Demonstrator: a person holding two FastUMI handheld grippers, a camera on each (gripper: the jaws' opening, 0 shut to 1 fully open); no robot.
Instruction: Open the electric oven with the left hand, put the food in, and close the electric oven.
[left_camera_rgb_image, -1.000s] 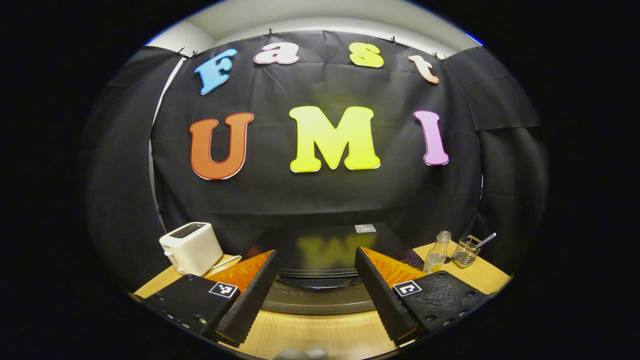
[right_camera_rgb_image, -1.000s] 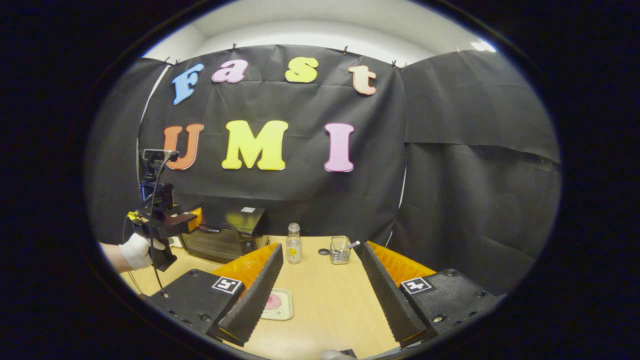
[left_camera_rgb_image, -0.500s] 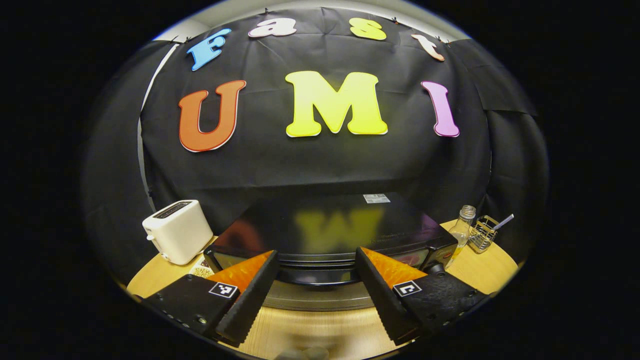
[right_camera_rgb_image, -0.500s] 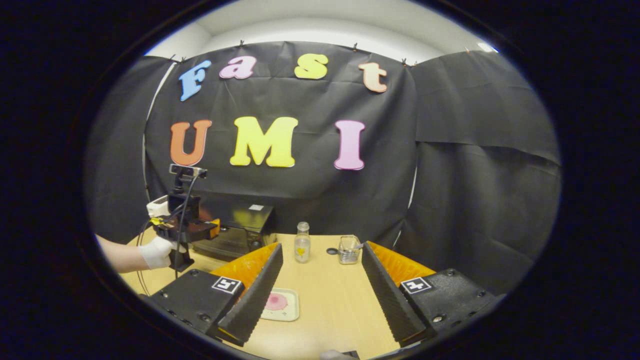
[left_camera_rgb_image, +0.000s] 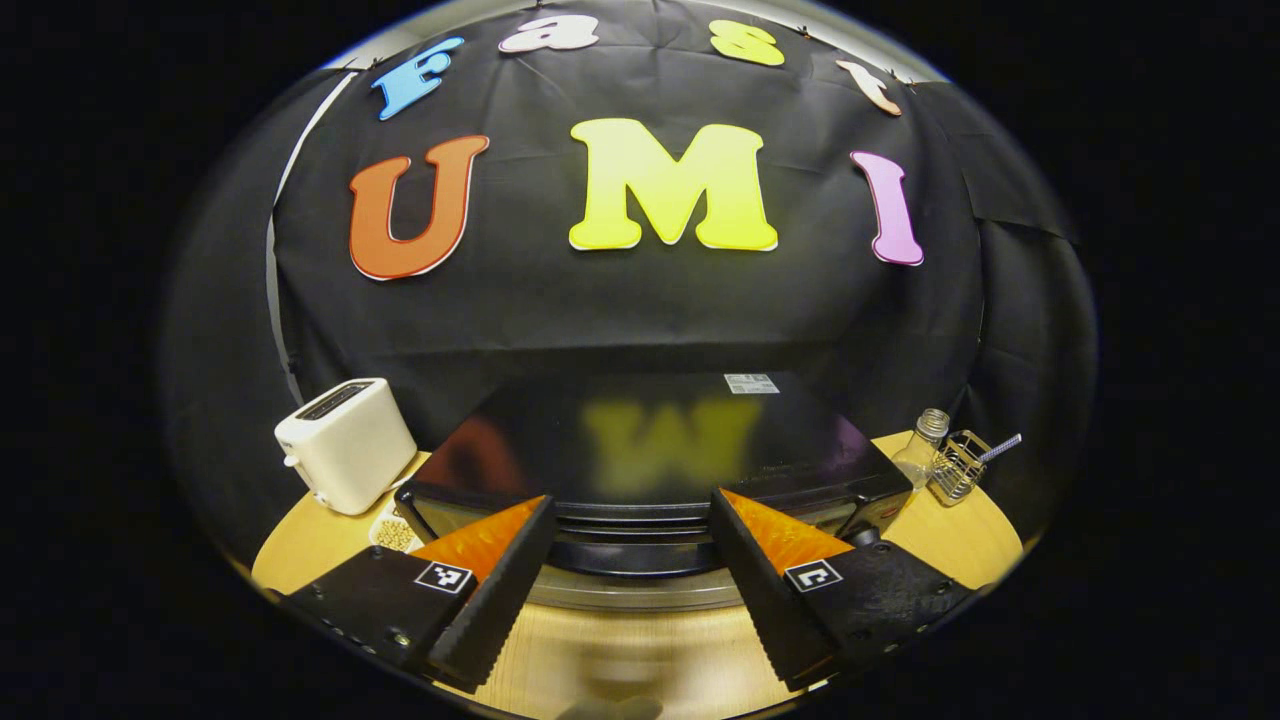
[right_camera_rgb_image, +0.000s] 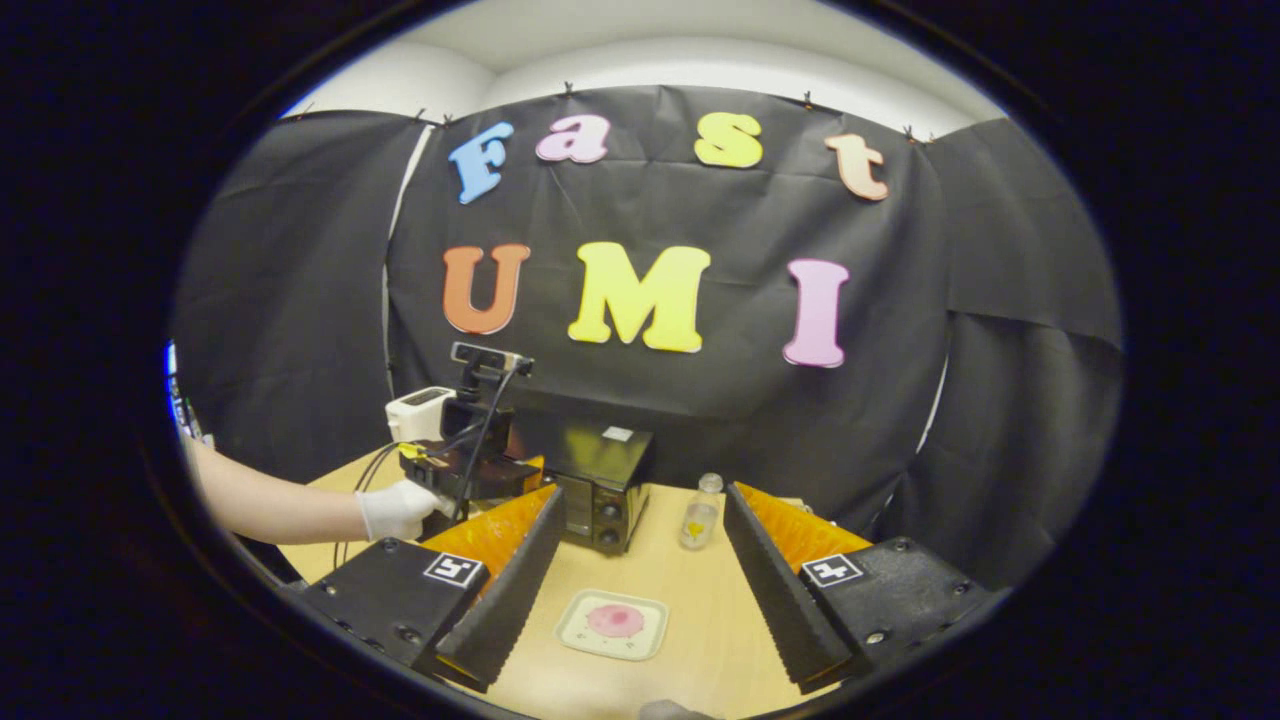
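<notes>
The black electric oven (left_camera_rgb_image: 640, 440) stands right in front of my left gripper (left_camera_rgb_image: 630, 600), which is open, its fingers on either side of the dark handle (left_camera_rgb_image: 630, 552) at the oven's front top edge, not pressing on it. In the right gripper view the oven (right_camera_rgb_image: 598, 470) sits at mid-table with its door looking shut, and a gloved hand (right_camera_rgb_image: 395, 508) holds the left gripper (right_camera_rgb_image: 505, 472) against its front. A pale tray with pink food (right_camera_rgb_image: 612, 623) lies on the table between the fingers of my open right gripper (right_camera_rgb_image: 640, 610), lower down and apart from them.
A white toaster (left_camera_rgb_image: 345, 445) stands left of the oven, with a small dish of grains (left_camera_rgb_image: 393, 535) beside it. A glass bottle (left_camera_rgb_image: 925, 450) and a wire basket (left_camera_rgb_image: 960, 465) stand to the oven's right. The wooden table (right_camera_rgb_image: 705, 600) has bare room around the tray.
My left gripper has come closer to the oven, which now looms larger with the handle between the fingers. The right gripper view has swung left, bringing oven and tray toward its middle.
</notes>
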